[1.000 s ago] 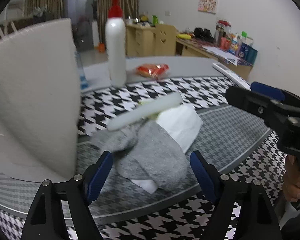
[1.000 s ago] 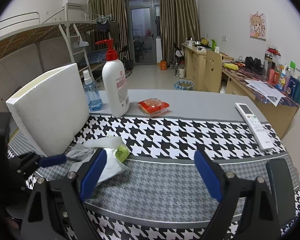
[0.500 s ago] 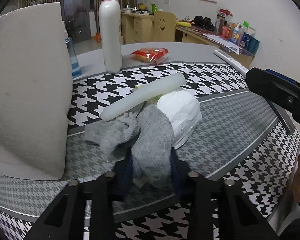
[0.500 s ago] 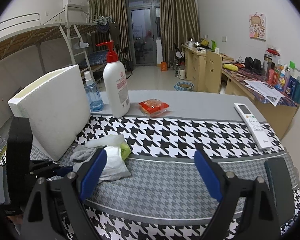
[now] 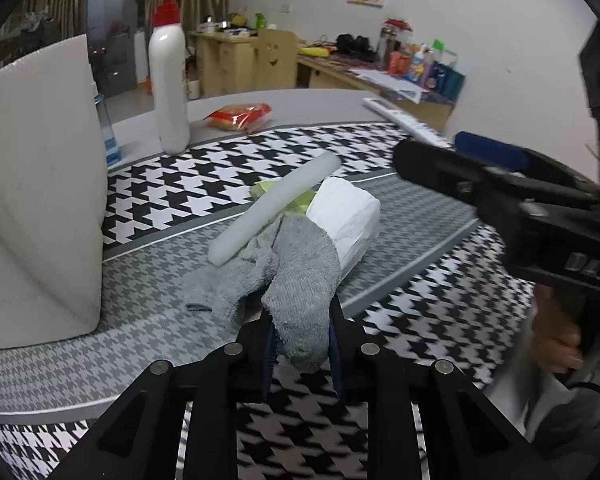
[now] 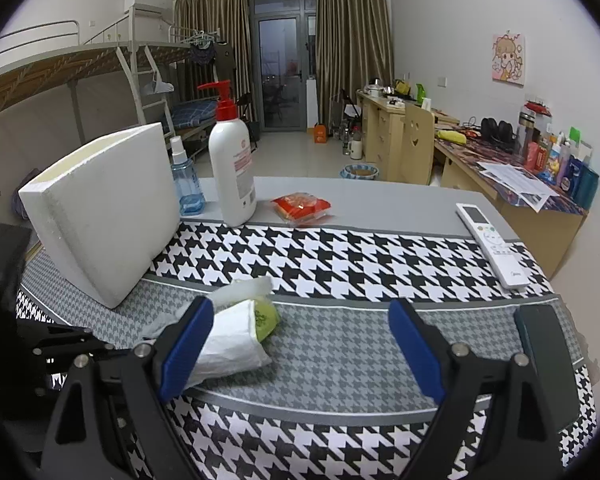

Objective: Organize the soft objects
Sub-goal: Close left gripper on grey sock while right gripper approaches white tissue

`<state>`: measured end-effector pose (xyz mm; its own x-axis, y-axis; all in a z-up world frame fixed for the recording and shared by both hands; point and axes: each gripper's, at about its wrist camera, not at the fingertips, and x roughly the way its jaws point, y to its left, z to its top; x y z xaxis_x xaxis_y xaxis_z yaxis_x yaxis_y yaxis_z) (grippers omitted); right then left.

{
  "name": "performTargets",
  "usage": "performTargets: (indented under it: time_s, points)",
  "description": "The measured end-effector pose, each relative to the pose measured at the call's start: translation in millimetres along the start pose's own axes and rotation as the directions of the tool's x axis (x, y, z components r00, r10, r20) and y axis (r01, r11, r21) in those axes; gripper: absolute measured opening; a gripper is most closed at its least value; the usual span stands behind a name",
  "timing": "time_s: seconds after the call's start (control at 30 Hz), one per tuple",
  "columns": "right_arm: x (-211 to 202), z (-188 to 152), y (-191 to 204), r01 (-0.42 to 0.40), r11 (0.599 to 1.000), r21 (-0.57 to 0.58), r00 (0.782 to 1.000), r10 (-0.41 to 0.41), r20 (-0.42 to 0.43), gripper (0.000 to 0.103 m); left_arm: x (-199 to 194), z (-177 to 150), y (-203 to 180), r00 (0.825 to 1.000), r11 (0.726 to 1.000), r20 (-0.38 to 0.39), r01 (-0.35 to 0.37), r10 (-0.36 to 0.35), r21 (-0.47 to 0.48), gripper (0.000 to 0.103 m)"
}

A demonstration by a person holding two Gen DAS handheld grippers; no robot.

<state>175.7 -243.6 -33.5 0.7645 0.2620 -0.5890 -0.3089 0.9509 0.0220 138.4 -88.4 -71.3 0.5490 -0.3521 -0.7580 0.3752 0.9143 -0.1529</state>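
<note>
We see the left gripper [image 5: 302, 334] pinching the near end of the gray sock [image 5: 300, 280], at 6 o'clock of the pile on the houndstooth cloth [image 5: 380, 432]. The white foam rod [image 5: 274, 208] lies across it toward 12. The right gripper [image 6: 300, 344] hangs spread wide, holding nothing.

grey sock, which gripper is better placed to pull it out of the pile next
Left. The left gripper is shut on the grey sock, while the right gripper hangs open and empty over the cloth, off to the side of the pile.
</note>
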Motion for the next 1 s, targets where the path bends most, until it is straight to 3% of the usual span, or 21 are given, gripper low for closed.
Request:
performTargets:
  time_s: [0.07,0.2,0.6,1.0]
  points:
    - [-2,0,2,0.004,1.0,-0.004,1.0,-0.004,0.003,0.092,-7,-4,0,1.0,1.0,0.012,0.005,-0.006,0.013,0.03]
    - [-2,-3,4,-0.002,1.0,-0.001,1.0,0.002,-0.007,0.092,-16,-7,8,0.998,1.0,0.057,-0.025,0.024,0.007,0.056]
    - [5,-23,28,-0.082,0.996,-0.031,0.991,0.078,-0.107,0.092,-18,-16,30,0.997,0.998,0.052,-0.064,0.065,-0.025,0.056]
    - [19,-40,40,-0.165,0.986,0.018,0.966,0.165,-0.197,0.092,-17,-19,40,0.998,0.997,0.052,-0.043,0.046,-0.056,0.056]
